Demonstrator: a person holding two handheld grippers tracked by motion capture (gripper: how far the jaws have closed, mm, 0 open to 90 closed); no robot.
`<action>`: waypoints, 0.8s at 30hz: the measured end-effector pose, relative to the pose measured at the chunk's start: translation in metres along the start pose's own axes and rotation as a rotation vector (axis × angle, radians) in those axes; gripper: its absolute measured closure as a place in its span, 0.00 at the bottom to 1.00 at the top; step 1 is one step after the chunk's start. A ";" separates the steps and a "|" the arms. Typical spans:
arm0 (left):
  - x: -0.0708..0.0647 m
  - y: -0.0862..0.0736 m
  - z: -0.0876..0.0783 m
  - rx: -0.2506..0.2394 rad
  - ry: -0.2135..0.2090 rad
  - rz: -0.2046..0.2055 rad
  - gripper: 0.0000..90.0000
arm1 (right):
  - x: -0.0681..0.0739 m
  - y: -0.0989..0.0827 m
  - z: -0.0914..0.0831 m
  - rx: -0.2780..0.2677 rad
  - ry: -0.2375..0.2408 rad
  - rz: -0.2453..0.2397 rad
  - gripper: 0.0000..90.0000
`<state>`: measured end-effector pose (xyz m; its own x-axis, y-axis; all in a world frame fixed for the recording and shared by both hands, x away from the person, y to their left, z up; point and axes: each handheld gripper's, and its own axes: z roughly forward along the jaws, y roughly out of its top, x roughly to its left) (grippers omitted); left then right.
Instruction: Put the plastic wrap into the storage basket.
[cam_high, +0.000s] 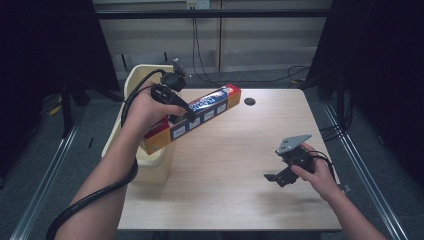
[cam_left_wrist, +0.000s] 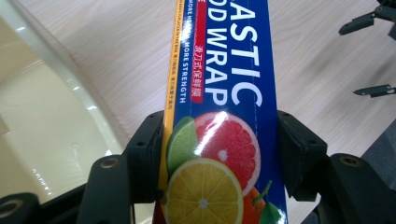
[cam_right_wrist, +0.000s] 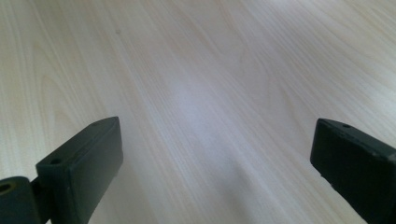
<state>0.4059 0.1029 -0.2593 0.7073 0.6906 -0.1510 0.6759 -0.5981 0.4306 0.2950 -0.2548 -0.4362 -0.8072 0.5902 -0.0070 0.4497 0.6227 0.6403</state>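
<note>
The plastic wrap box (cam_left_wrist: 219, 140) is pinched between the left tongs (cam_left_wrist: 219, 154), raised beside the cream bin (cam_high: 137, 150); the right tongs (cam_right_wrist: 215, 154) are spread above the bare counter (cam_right_wrist: 196, 70).

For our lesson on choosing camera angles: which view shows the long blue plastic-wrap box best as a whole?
The high view: the long blue plastic-wrap box shows end to end, tilted above the table beside the cream bin. The left gripper view shows only its near part, clamped between the claw's jaws; the right gripper view looks at bare tabletop.

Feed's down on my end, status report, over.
Left gripper shut on plastic wrap box, held over the bin. Right gripper open, empty, above table. Nothing blocking.
</note>
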 end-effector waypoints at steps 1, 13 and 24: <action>0.001 -0.001 -0.001 -0.009 0.004 -0.015 0.47 | 0.000 0.000 0.000 -0.003 0.003 -0.001 0.03; 0.017 -0.008 -0.024 -0.015 0.036 -0.076 0.46 | 0.000 -0.008 0.006 -0.013 0.015 0.024 0.03; 0.031 -0.018 -0.048 -0.021 0.088 -0.138 0.46 | -0.001 -0.015 0.005 -0.021 0.013 0.047 0.02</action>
<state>0.4057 0.1542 -0.2289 0.5868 0.7990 -0.1315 0.7600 -0.4873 0.4301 0.2914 -0.2623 -0.4494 -0.7903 0.6118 0.0329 0.4789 0.5833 0.6560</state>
